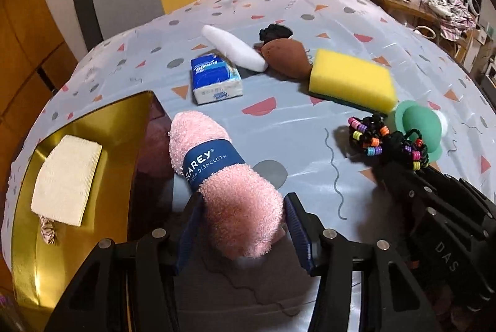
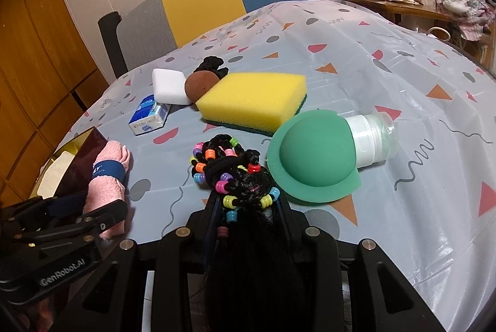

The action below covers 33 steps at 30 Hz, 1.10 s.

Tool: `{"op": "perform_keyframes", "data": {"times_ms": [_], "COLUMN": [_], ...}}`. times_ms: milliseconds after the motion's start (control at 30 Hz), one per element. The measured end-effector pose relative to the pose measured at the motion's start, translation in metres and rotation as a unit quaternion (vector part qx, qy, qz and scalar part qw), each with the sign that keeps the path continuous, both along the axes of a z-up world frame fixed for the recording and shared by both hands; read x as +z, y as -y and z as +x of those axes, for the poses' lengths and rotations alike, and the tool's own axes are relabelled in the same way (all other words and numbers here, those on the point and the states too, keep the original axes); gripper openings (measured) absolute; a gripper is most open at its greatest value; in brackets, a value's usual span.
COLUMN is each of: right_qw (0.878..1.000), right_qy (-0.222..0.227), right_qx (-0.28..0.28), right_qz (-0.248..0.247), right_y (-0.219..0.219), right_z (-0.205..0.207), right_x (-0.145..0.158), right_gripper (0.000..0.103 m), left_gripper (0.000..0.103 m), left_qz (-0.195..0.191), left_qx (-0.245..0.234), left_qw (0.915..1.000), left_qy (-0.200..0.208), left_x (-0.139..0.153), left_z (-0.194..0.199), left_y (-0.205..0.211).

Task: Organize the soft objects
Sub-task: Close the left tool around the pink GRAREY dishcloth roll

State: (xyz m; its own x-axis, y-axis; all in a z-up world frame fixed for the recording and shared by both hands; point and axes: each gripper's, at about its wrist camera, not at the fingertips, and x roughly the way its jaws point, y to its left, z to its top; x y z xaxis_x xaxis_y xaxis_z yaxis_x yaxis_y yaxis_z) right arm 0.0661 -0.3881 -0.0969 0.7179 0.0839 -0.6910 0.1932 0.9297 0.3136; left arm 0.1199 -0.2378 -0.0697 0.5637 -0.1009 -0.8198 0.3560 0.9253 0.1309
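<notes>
The left handheld matte black two-finger gripper point(image 1: 243, 226) carries ribbed dark blue rubber pads on its fingers point(image 1: 297, 231), each finger arm being an angular black plate pinned with round silver screws. Seen from the right wrist camera, its side bears white "GenRobot.AI" lettering beside small brass-coloured fasteners. The right handheld matte black two-finger gripper point(image 2: 248, 208) is built alike: black linkage arms, four bright silver pivot screws across the front, and narrow dark blue lined fingers point(image 2: 214, 209). From the left wrist camera its black housing shows raised letters reading "DAS" and ribbed edging. No skin or sleeve can be made out clearly.
</notes>
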Motion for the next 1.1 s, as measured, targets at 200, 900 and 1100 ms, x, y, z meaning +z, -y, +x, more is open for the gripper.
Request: {"op": "perform_keyframes", "data": {"times_ms": [200,900,1100], "right_qw": [1.0,0.999,0.999], "right_qy": [0.004,0.014,0.015], "right_qx": [-0.004,-0.013,-0.014], "right_qz": [0.008,0.031,0.032], "right_y": [0.003,0.008,0.009], "right_z": [-0.001,-0.005,-0.005], "right_x": [0.0,-0.002,-0.002], "right_gripper": [0.034,0.034,0.033], "left_gripper": [0.022,0.065,0.048], "left_qz": [-0.134,-0.194,-0.164], "left_qx": [-0.077,0.142,0.105], "left_qw": [0.9853,0.9543,0.9715], "left_qy": [-0.073,-0.178,-0.135], "left_x": [0.001,-0.011,-0.012], "left_z": [-0.022,0.058,0.046], "left_y": [-0.012,-0.02,-0.012]}}
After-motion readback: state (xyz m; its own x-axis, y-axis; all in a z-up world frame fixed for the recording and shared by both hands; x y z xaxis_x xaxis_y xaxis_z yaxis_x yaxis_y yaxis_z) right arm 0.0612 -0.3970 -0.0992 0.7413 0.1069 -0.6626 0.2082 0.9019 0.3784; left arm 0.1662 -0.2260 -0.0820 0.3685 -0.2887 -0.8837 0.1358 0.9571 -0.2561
